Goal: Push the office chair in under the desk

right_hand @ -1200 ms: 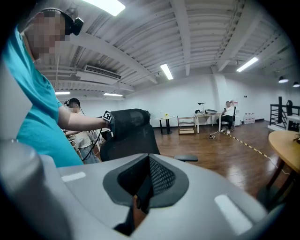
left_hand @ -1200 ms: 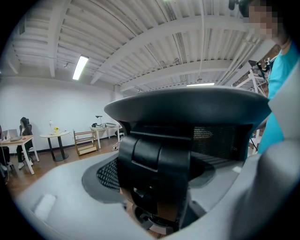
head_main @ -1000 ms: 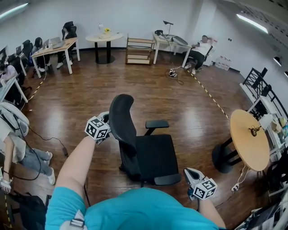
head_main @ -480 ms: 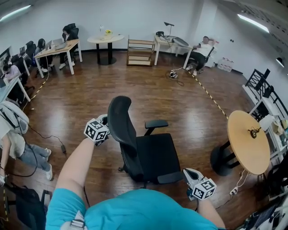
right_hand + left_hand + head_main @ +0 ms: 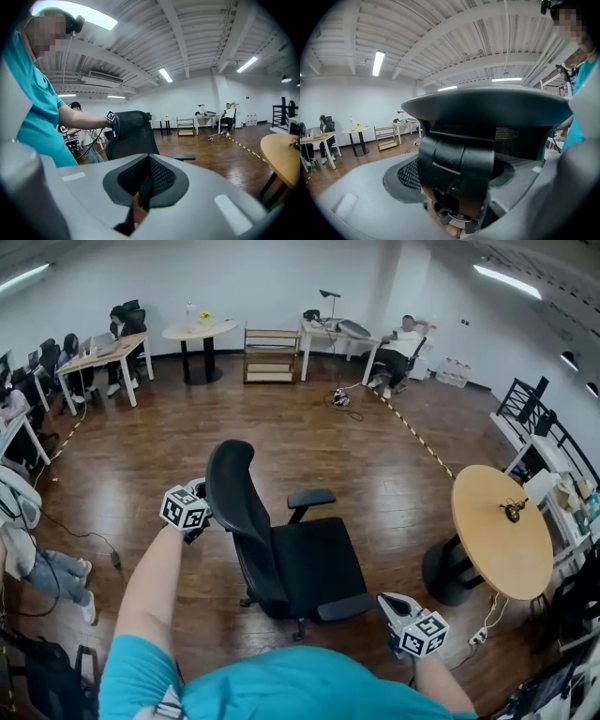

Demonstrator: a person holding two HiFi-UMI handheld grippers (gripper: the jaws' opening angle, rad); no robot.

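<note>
One hold only: left gripper (image 5: 199, 513) is clamped on the office chair (image 5: 302, 563) backrest, mid-floor, well apart from any desk. Right gripper (image 5: 390, 604) is held closed, empty. Swivelling off course is risked by one-sided pushing.

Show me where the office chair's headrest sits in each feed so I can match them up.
Head view: the headrest is left of centre, against the left tongs.
Left gripper view: the headrest fills the centre, its bracket between the jaws.
Right gripper view: the headrest is left of centre, at mid-height.
Shared landmark: the wooden shelf by the far wall.
</note>
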